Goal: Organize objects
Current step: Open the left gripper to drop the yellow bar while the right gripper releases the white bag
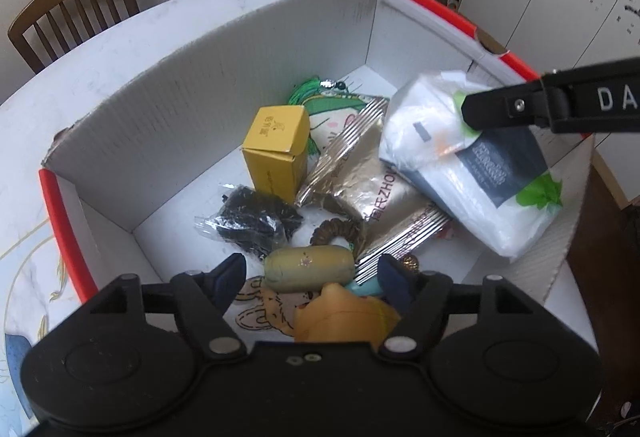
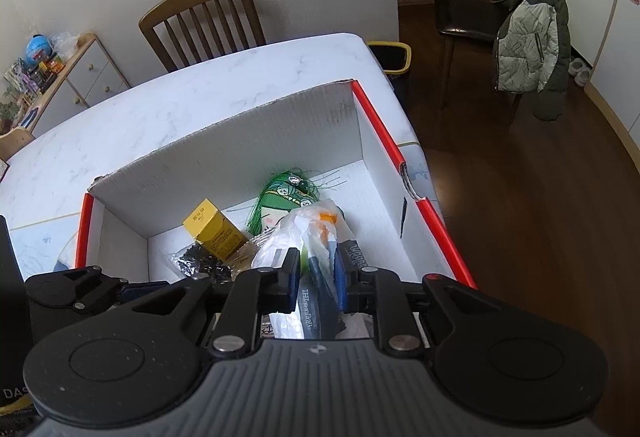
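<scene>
Right tongs (image 2: 316,269) clamped on plastic packet (image 1: 460,165); left tongs (image 1: 312,277) agape, empty.

Soft, even indoor light; strong fisheye bending at the edges.
Foil packet (image 1: 360,173) glints, the box (image 1: 224,77) walls shade its floor, the desk (image 2: 200,105) looks bright, the room floor (image 2: 540,197) dim; near gripper bodies are slightly soft, corners vignetted.

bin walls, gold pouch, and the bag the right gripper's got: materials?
Bin wall: white corrugated board, fluting visible; plastic or card unclear. Gold pouch: metallised foil, glossy, with ribbed crimped seals. Bag in right gripper: thin translucent plastic film, crinkled.
</scene>
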`<state>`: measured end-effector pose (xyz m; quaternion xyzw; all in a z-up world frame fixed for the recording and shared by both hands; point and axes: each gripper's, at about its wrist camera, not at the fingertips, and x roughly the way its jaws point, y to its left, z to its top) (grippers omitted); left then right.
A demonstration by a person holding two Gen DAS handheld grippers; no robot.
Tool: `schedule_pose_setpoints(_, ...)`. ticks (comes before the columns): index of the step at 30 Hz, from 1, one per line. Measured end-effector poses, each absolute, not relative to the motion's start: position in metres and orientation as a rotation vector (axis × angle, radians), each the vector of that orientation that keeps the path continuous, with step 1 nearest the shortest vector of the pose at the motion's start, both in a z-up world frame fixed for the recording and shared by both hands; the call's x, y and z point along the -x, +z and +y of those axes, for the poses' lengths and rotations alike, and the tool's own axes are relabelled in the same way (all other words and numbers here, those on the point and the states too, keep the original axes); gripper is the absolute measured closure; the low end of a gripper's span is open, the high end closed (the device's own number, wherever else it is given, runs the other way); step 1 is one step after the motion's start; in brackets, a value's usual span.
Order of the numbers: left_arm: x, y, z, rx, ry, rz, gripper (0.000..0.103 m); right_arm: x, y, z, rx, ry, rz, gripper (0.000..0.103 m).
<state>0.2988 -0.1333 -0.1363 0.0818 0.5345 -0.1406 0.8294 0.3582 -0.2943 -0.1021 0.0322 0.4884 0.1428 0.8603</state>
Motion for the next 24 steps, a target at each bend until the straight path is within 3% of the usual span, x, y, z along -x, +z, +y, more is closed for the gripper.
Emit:
schedule_pose_setpoints(9, -0.286, -0.111, -0.126, -0.115, -0.326, 1.058, 0.02, -0.34, -0.088, -0.293, -0.08, 0.294, 0.997, 0.079)
schedule_pose_setpoints(24, -0.245, -0.053, -0.069, -0.063, -0.403, 0.876, 0.011, -0.275, -0.049, -0.276, -0.161, 0.305, 0.889, 0.075)
